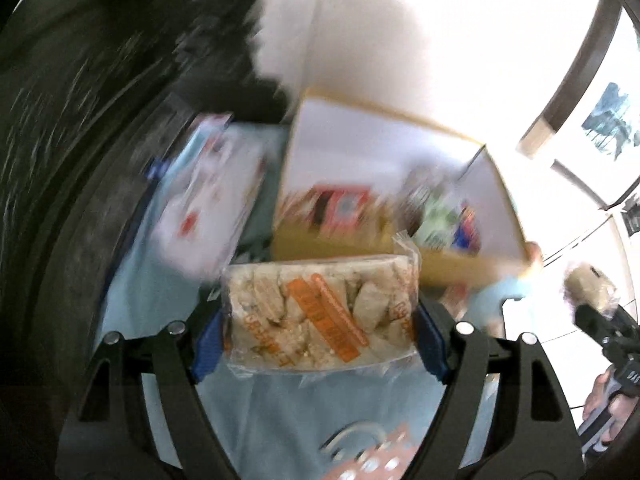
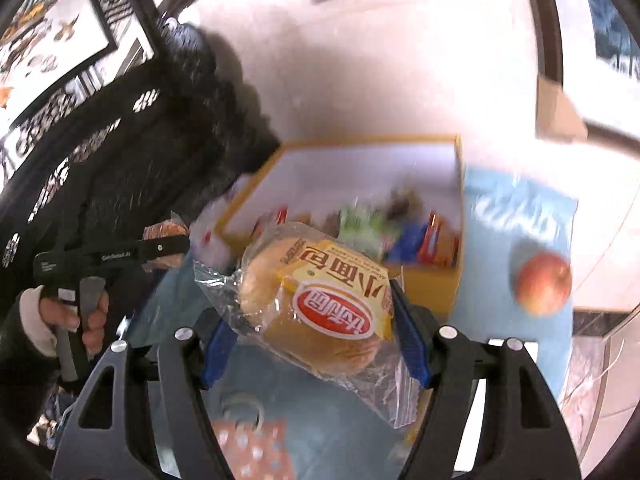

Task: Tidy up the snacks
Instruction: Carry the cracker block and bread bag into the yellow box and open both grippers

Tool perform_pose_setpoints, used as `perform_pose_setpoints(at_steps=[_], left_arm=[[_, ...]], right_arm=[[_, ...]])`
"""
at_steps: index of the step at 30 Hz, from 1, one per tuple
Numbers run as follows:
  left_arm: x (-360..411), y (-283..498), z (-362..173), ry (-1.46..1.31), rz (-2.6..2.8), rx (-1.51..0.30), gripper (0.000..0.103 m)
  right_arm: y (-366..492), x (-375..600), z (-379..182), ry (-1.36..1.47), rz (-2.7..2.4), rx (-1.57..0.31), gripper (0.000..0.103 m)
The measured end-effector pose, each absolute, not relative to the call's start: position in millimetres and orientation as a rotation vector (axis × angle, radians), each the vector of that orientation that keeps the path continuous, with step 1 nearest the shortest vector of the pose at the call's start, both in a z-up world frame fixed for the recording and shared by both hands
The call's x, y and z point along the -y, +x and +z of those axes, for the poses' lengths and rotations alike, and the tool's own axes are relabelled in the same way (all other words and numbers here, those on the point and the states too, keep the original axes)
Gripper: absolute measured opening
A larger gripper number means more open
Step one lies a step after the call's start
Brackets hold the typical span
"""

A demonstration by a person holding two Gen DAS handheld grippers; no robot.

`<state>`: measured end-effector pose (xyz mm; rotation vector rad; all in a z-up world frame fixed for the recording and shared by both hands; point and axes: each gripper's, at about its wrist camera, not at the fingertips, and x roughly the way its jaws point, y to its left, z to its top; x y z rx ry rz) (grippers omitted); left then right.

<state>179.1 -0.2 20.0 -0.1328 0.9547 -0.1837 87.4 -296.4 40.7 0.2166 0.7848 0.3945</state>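
Right wrist: apple [image 2: 543,289] beside yellow box [image 2: 436,284], blue cloth [image 2: 532,216]

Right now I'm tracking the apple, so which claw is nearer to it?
Right. The right claw, holding the bread pack, has the apple just to its right. The left claw is farther off, on the right claw's other side.

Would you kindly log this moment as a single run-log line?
left gripper: shut on rice-cake pack | right gripper: shut on bun pack | both lifted | yellow box ahead, partly filled
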Motion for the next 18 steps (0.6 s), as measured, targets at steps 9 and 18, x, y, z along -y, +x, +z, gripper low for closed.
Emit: perform_pose_setpoints(at_steps=[9, 18], left_arm=[[56, 262, 22, -0.070, -0.204, -0.996, 0.079], [70, 294, -10, -0.067, -0.109, -1.073, 0.099]], right_arm=[[171, 291, 29, 0.198, 0.294, -0.802, 0.070], [207, 295, -5, 0.262, 0.163, -0.868, 0.078]])
